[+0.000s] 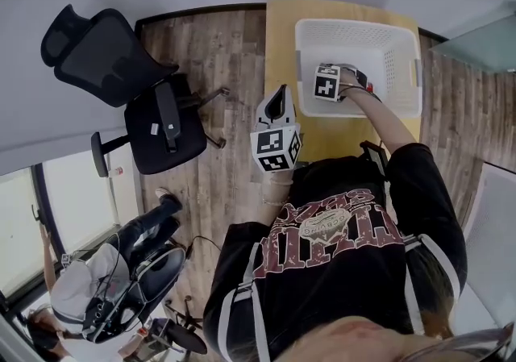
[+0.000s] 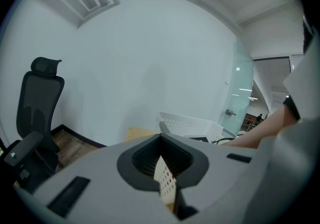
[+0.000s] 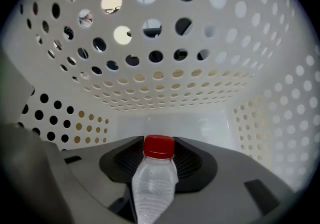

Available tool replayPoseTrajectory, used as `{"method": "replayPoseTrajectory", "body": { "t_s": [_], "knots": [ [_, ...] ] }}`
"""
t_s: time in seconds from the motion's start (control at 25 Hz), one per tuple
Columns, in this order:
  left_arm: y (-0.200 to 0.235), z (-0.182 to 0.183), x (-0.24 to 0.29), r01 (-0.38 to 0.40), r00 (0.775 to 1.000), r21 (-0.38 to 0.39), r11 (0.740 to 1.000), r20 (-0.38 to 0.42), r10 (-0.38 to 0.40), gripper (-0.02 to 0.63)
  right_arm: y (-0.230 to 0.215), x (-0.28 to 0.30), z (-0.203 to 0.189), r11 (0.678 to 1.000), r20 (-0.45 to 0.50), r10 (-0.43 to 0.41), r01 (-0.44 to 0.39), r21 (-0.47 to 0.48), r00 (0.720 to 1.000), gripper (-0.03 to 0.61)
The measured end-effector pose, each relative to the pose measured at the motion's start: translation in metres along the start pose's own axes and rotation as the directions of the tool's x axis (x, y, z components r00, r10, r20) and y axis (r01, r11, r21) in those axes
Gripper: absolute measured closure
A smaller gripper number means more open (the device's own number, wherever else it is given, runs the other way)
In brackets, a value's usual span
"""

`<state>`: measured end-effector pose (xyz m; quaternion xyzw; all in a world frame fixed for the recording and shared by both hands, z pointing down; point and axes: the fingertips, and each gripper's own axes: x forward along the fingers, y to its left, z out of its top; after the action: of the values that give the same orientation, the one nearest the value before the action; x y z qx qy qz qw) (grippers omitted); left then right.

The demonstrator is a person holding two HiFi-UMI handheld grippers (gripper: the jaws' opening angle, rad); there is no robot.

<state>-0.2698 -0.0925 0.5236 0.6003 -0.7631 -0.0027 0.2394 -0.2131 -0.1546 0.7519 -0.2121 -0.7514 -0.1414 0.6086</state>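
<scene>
My right gripper [image 3: 159,168] is low inside the white basket [image 1: 399,54] on the table [image 1: 282,30], jaws clamped on a clear red-capped bottle [image 3: 154,190] not yet let go, while my left gripper [image 2: 167,188] hovers just outside the basket, jaws nearly together, holding nothing.

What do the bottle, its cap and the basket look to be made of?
The bottle looks like thin clear plastic, ribbed. Its cap seems opaque red plastic, smooth. The basket looks like white moulded plastic, punched with round holes.
</scene>
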Motion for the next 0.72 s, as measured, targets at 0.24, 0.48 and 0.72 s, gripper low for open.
{"method": "replayPoseTrajectory", "body": {
  "t_s": [0.24, 0.48, 0.72],
  "knots": [
    [-0.019, -0.003, -0.003, 0.034, 0.999, 0.018, 0.999, 0.002, -0.034, 0.566, -0.005, -0.029, -0.004, 0.997, 0.085, -0.049, 0.044, 0.066, 0.995, 0.394],
    [-0.030, 0.003, 0.005, 0.071, 0.997, 0.032, 0.997, 0.003, -0.071, 0.566, -0.020, -0.064, -0.009, 0.986, 0.177, -0.119, 0.095, 0.140, 0.977, 0.397],
    [-0.047, 0.007, 0.007, 0.104, 0.994, 0.055, 0.993, 0.011, -0.105, 0.566, -0.024, -0.102, -0.027, 0.964, 0.265, -0.200, 0.140, 0.228, 0.944, 0.400]
  ]
}}
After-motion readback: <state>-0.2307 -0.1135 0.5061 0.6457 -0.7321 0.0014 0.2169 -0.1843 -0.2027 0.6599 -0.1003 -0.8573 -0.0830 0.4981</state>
